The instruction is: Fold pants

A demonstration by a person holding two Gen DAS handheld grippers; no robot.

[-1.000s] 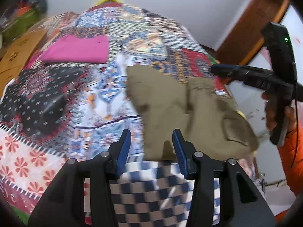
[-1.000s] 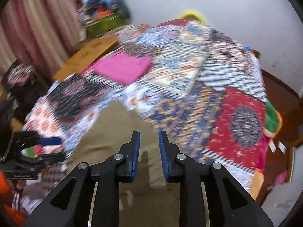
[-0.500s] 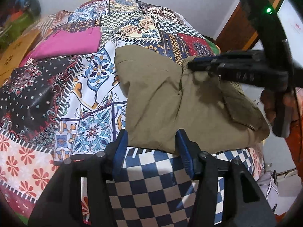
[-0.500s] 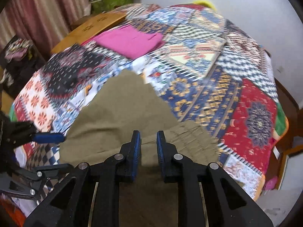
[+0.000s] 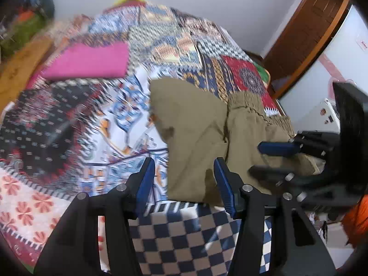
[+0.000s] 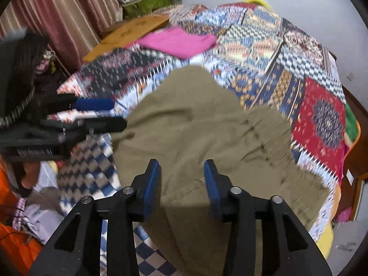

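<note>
Here the olive pants (image 6: pixel 202 124) lie folded over on the patchwork bedspread (image 6: pixel 319 115), at its near right part, with the gathered waistband (image 5: pixel 250 102) toward the far right and a folded pink cloth (image 5: pixel 89 61) well apart at the far left. The step in hand appears to be the release after a fold has been laid down. The right gripper (image 6: pixel 181 179) hovers over the near edge of the pants with its jaws parted and nothing pinched between them; its jaws have just been opening. The left gripper (image 5: pixel 184 179) stands with jaws apart above the near left corner of the pants, the cloth showing between the fingers but not pressed by the pads.

The next move calls, in all likelihood, for a fresh grasp of an edge: both grippers would need to descend to the cloth, close on a single layer stack, and carry it across for a further fold or smooth the bundle.

Compared with a second ago, the right gripper's jaws, then nearly together, now stand apart; it sits lower and nearer the garment, which fills more of its view. The left gripper's jaws are slightly wider.
</note>
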